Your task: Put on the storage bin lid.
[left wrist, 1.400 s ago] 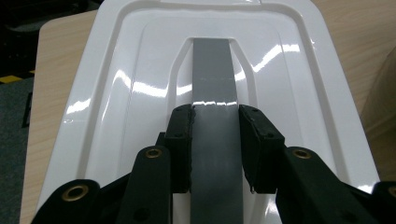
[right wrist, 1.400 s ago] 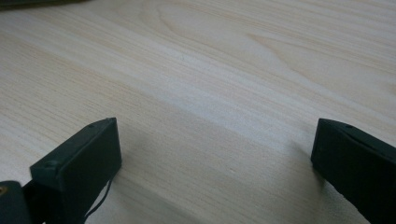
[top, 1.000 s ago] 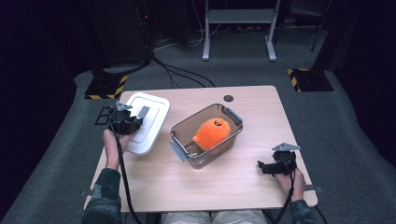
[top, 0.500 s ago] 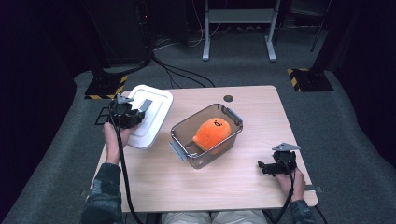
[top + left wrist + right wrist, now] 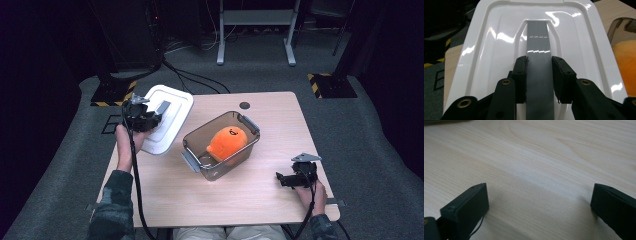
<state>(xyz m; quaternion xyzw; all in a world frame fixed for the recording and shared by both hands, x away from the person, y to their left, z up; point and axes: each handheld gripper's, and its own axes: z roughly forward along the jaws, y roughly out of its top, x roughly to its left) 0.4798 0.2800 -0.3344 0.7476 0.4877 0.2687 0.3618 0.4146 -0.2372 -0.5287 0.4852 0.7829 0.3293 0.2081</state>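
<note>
The left tongs (image 5: 539,75) grip the grey handle (image 5: 537,47) of the glossy white plastic lid (image 5: 165,120), lifted at the surface's (image 5: 260,200) far-left corner; next it must be centred over the clear plastic box (image 5: 222,145) holding the orange plush toy (image 5: 227,142). Right tongs (image 5: 537,202) gape wide, holding nothing.

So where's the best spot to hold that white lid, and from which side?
Grip the grey handle strip running down the middle of the white lid. It stands raised in a recess, narrow enough for both jaws. Come along its length from the lid's near end, as the left tool does, one pad on each long edge.
</note>
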